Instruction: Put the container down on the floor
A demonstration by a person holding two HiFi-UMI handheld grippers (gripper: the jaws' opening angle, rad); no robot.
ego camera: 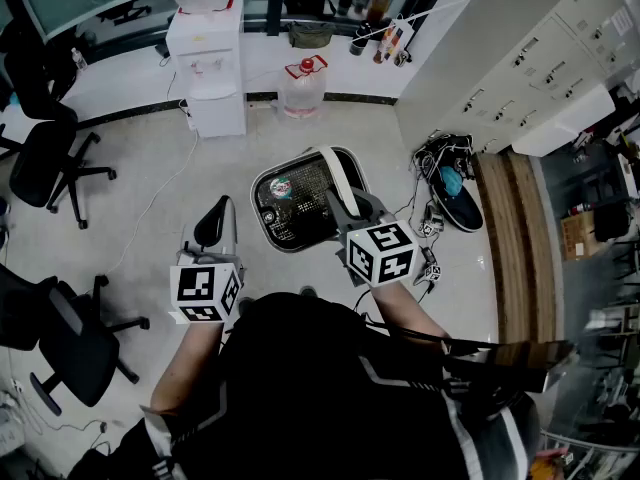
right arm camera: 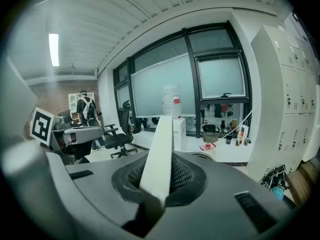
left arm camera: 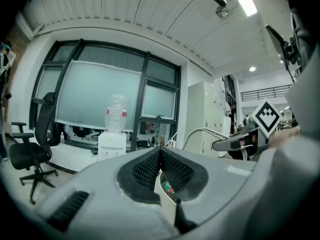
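Clamping the container's (ego camera: pixel 263 200) white handle (right arm camera: pixel 159 149), the right gripper (ego camera: pixel 340 203) has its jaws nearly closed on the strip. The container is just below and ahead of it. The left gripper (left arm camera: pixel 160 156) alongside is closed, pad against pad, and holds nothing.
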